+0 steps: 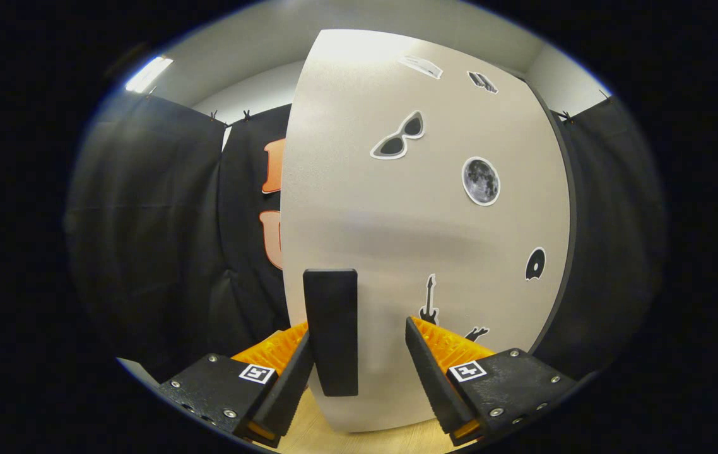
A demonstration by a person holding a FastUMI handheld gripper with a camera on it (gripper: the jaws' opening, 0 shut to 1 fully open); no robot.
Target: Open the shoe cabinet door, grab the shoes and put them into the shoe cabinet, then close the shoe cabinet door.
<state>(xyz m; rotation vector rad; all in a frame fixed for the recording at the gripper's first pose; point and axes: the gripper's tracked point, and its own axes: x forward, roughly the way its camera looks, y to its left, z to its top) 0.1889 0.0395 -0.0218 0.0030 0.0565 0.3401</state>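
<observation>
The shoe cabinet door [409, 233] is a pale panel with several stickers, standing close in front of me. Its black upright handle [331, 328] sits near the door's left edge, between my fingers. My gripper [359, 328] is open around the handle. The left finger lies against or very near the handle's left side, and the right finger stands a clear gap away from it. Whether the door is ajar I cannot tell, and the door hides the cabinet's inside.
Black booth cloth hangs to the left [163, 239] and right [611, 239] of the door. A strip of light wooden surface [365, 441] lies below the door's bottom edge, under my fingers.
</observation>
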